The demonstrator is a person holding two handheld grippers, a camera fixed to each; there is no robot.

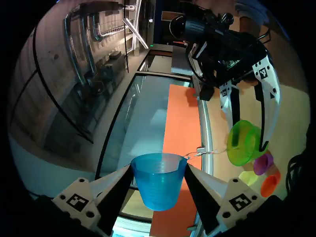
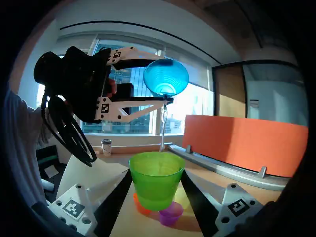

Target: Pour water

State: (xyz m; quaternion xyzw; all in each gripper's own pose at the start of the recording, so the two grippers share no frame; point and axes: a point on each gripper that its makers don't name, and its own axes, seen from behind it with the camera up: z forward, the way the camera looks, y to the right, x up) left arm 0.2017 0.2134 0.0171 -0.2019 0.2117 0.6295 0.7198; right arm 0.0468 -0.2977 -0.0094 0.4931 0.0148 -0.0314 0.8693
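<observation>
The left gripper (image 1: 158,169) clamps its fingers (image 1: 118,189) on a tipped, translucent blue cup (image 1: 160,187). A thin stream of water (image 2: 162,126) falls into the round, translucent green cup (image 2: 157,185), which the right gripper (image 2: 157,174) grips above small cups (image 2: 170,215) on the smooth counter (image 2: 94,173).

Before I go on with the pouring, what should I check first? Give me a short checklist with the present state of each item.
1. Left gripper shut on the blue cup, both fingers on its sides: ok.
2. Right gripper holding the green cup upright: ok.
3. Water stream falling from the blue cup's lip into the green cup's mouth: ok.
4. Fill level in the green cup: cannot tell.
5. Water left in the blue cup: cannot tell.
6. Free spot below to set the green cup down: not ok; the orange cup and the purple cup stand right under it.
</observation>
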